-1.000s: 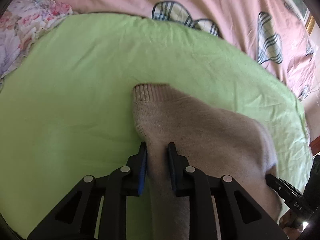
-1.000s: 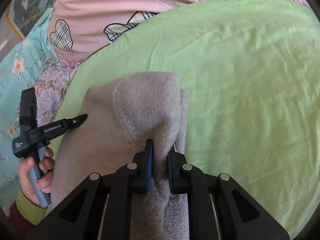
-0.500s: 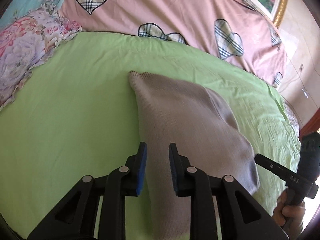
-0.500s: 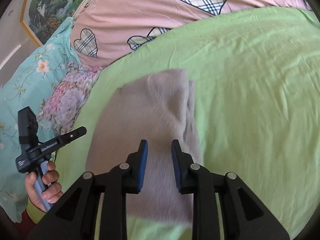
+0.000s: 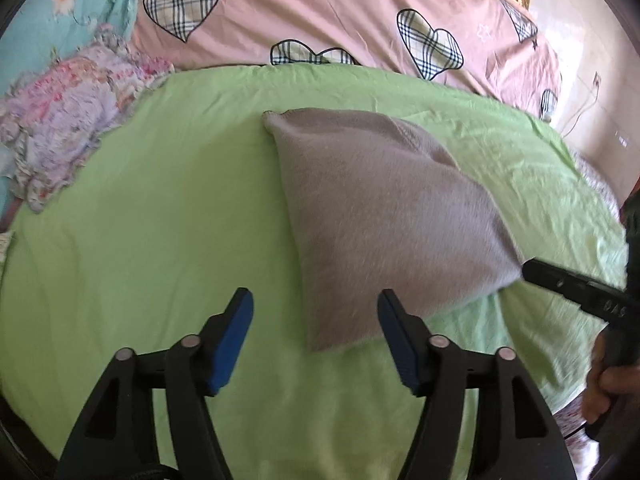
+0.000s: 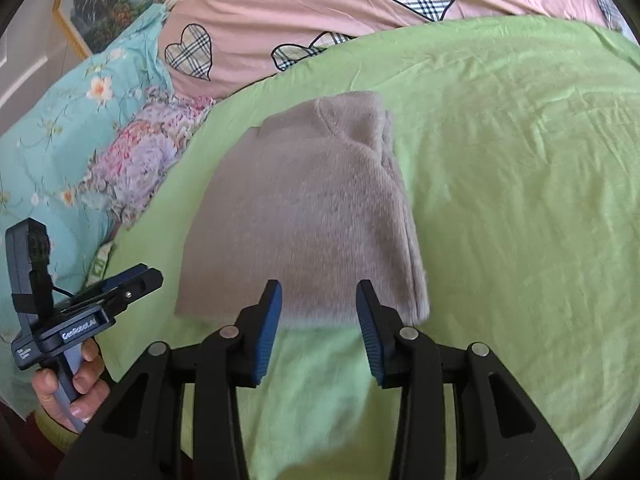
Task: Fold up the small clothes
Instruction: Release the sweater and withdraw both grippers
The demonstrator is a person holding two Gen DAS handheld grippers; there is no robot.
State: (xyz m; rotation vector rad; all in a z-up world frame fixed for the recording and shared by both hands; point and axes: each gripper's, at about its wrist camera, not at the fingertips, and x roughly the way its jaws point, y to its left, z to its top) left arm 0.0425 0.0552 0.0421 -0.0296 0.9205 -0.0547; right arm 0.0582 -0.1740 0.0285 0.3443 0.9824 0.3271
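On smooth green sheet [image 5: 160, 208], folded fuzzy grey knit [image 5: 376, 216], both grippers [image 5: 316, 320] [image 6: 319, 312] just opening, empty.

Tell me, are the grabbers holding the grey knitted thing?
No. The left gripper and right gripper have just been opening; nothing sits between their pads. The grey knit garment lies free on the green sheet.

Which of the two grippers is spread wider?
The left gripper: its blue pads stand much farther apart than the right gripper's.
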